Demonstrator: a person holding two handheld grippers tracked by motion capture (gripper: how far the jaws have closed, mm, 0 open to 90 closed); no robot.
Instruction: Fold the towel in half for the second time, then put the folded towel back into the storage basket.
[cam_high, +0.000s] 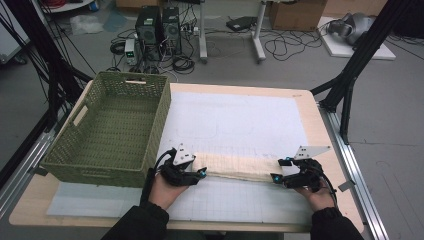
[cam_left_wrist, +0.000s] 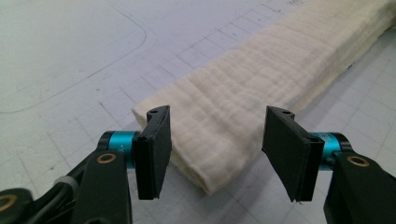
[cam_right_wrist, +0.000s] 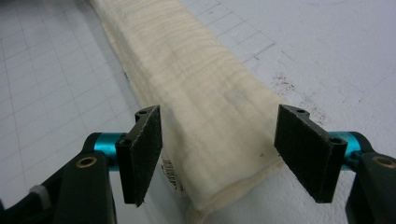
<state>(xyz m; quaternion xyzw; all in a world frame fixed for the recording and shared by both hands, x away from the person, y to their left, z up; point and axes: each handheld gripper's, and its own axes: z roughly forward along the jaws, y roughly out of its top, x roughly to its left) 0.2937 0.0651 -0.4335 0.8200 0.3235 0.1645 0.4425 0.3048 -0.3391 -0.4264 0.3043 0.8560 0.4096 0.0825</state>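
While my left gripper (cam_high: 199, 173) lies low at one end of the folded cream cloth (cam_high: 239, 167), jaws spread astride it without pinching, my right gripper (cam_high: 276, 177) mirrors that at the other end, beside the green basket (cam_high: 85, 155).

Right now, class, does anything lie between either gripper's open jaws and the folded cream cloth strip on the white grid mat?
Nothing visible does. The left gripper straddles one end of the folded cream cloth strip, and the right gripper straddles the other, jaws open.
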